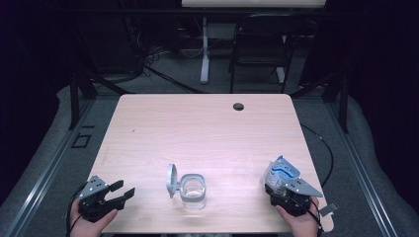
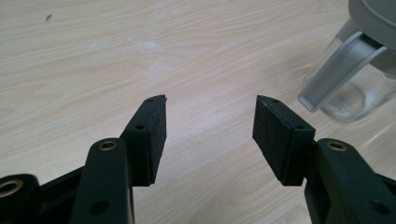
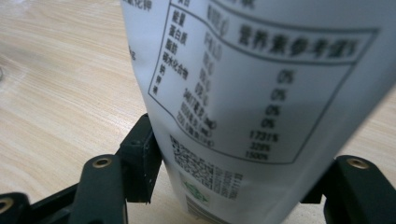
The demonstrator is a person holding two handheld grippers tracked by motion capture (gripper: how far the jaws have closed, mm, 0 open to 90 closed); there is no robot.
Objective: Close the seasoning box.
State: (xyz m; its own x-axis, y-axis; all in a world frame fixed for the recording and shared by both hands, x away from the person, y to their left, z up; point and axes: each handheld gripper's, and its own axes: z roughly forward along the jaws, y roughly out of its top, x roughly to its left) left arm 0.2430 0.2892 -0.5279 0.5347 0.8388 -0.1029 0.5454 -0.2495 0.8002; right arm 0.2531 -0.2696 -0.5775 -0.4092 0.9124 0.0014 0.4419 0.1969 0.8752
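Observation:
A clear square jar (image 1: pixel 193 190) with its grey hinged lid (image 1: pixel 171 179) flipped open stands near the table's front edge, in the middle. In the left gripper view the jar (image 2: pixel 355 88) is at the upper right, apart from my jaws. My left gripper (image 1: pixel 122 190) (image 2: pixel 210 126) rests open at the front left with nothing between its pads. My right gripper (image 1: pixel 276 186) at the front right is shut on a white and blue pouch (image 1: pixel 280 172). The pouch's printed back (image 3: pixel 261 93) stands between the right gripper's jaws, hiding the right pad.
The light wooden table (image 1: pixel 197 123) has a round cable hole (image 1: pixel 238 106) at its back edge. Beyond the table stand a dark chair (image 1: pixel 262 44) and a white desk leg (image 1: pixel 204 49). Black frame rails run along both sides.

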